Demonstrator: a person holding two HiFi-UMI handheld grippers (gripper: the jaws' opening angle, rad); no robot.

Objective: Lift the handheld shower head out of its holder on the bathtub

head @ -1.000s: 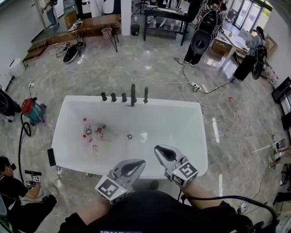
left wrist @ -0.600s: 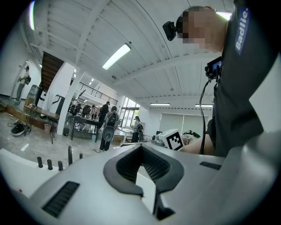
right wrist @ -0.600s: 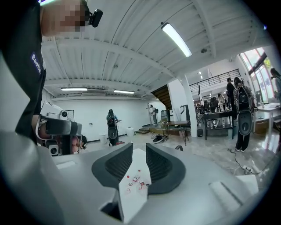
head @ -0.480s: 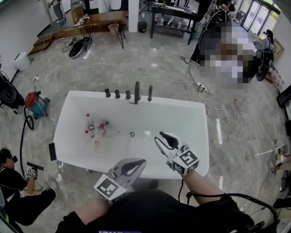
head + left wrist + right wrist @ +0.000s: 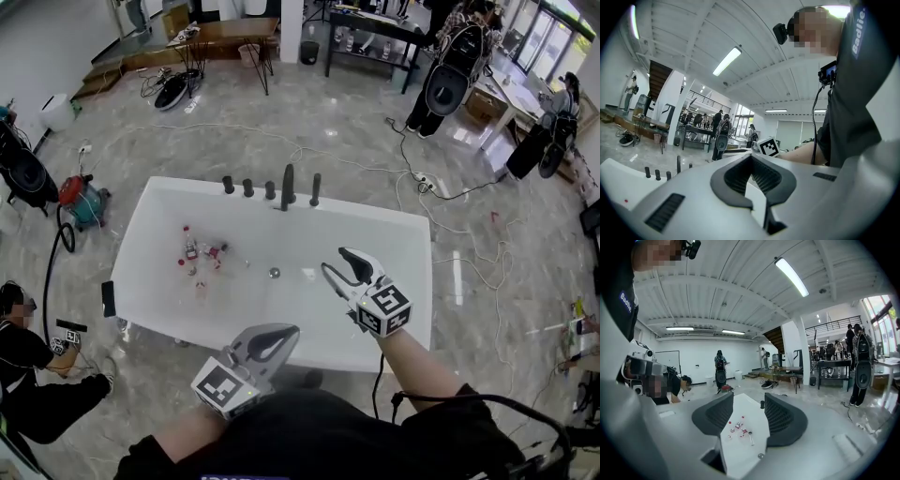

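A white bathtub (image 5: 412,281) carries a row of dark fittings on its far rim. The slim upright handheld shower head (image 5: 315,189) stands at the row's right end, beside the taller spout (image 5: 288,187). My right gripper (image 5: 337,263) hovers over the tub's near half, well short of the fittings. Its jaws have just been opening, they stand open and nothing is between them. Through them, in the right gripper view, shows the tub floor (image 5: 740,441) and one dark fitting (image 5: 762,404). My left gripper (image 5: 269,343) stays at the near rim, shut on nothing, with the fittings (image 5: 657,174) far to its left.
Several small bottles (image 5: 197,253) lie in the tub's left half, near the drain (image 5: 274,273). A black object (image 5: 109,298) hangs on the tub's left rim. A red vacuum (image 5: 77,199), floor cables (image 5: 441,187) and a crouching person (image 5: 23,352) surround the tub.
My right gripper has moved forward over the tub toward the far rim, and its jaws have gone from shut to open. The left gripper has stayed put.
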